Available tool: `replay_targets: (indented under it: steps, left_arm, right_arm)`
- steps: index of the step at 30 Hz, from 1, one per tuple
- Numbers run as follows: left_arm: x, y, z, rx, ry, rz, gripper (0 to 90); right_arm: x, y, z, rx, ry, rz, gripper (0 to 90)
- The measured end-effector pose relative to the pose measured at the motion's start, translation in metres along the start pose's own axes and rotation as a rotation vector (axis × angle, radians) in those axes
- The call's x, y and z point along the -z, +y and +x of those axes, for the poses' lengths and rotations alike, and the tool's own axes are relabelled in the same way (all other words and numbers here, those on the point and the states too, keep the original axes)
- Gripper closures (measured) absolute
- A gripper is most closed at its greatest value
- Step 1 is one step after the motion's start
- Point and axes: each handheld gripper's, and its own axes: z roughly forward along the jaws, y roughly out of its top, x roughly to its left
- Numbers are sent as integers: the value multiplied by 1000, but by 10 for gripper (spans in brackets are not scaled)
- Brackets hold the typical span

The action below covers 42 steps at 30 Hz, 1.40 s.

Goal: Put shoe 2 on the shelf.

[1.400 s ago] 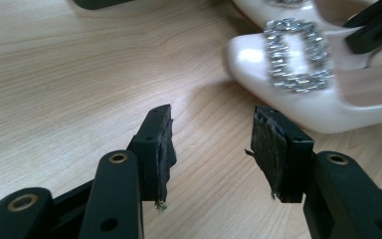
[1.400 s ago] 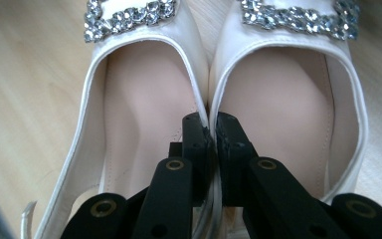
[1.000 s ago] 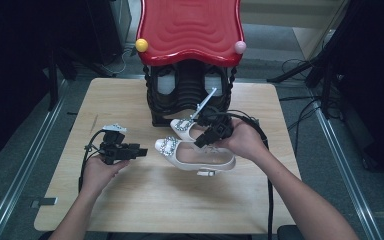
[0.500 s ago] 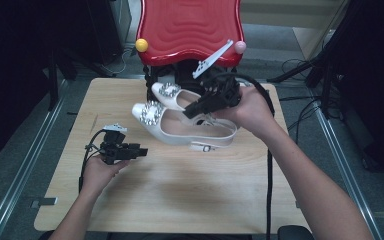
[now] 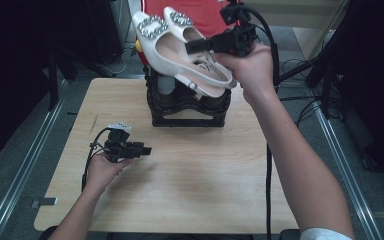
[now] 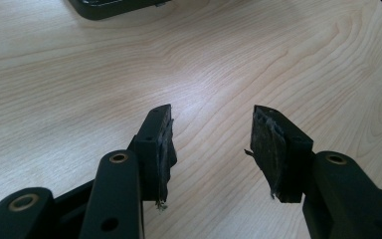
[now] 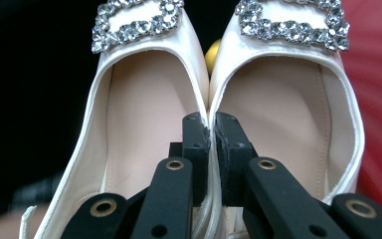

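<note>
**Cream patent shoes held aloft in the right gripper**

Cream-white, glossy patent leather makes up the pair of pointed-toe slingback shoes, each with a rectangular rhinestone buckle across the toe and a pale beige lining. They sit in the upper middle of the high view, off the table, side by side with inner walls touching. Their long axis runs from the heels at centre right to the toes at upper left, toes tilted upward.

The right gripper has its jaws nearly closed, one jaw inside each shoe, pinching the two adjoining inner walls together. In the right gripper view the heels and straps are cut off at the bottom edge.

Behind the shoes a red wavy-topped plastic stool is largely hidden by them. Below stands a black moulded rack on the light wooden table.

The left gripper, lower left of the high view, rests on the table with its jaws apart, nothing between them.
</note>
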Motion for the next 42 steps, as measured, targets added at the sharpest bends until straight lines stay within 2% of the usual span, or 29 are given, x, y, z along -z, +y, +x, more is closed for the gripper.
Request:
replay_targets:
  steps: [3, 7, 13, 19, 27, 30, 34, 35, 36, 38, 39, 42]
  left_arm:
    - [-2, 1, -1, 0, -5, 1, 514]
    - [-3, 3, -1, -8, -14, 6, 518]
    - [-5, 5, -1, -15, -28, 14, 536]
    - [-6, 6, -2, -20, -35, 13, 536]
    - [-6, 6, -2, -22, -45, 13, 535]
    - [-6, 6, -2, -20, -48, 8, 533]
    - [-6, 6, -3, -21, -48, 6, 532]
    - [-6, 6, -3, -21, -49, 5, 531]
    - [-5, 7, -3, -20, -57, 3, 532]
    - [-5, 7, -3, -12, -63, -3, 531]
    - [-5, 7, -3, -13, -62, -3, 531]
    - [-5, 7, -3, -13, -58, -1, 532]
  right_arm:
    - [1, 11, -7, -71, -15, -61, 857]
    - [1, 25, -21, -194, -30, -150, 858]
    - [0, 39, -41, -308, -40, -253, 858]
    - [-3, 48, -54, -373, -76, -326, 857]
    - [-7, 54, -69, -456, -162, -420, 857]
    - [-9, 54, -72, -482, -211, -434, 856]
    - [-12, 54, -73, -504, -324, -453, 856]
    - [-14, 53, -74, -516, -334, -458, 855]
    - [-16, 52, -75, -533, -337, -461, 855]
    - [-19, 49, -78, -572, -314, -472, 854]
    - [-22, 48, -78, -576, -310, -484, 854]
    - [-29, 49, -76, -586, -320, -470, 853]
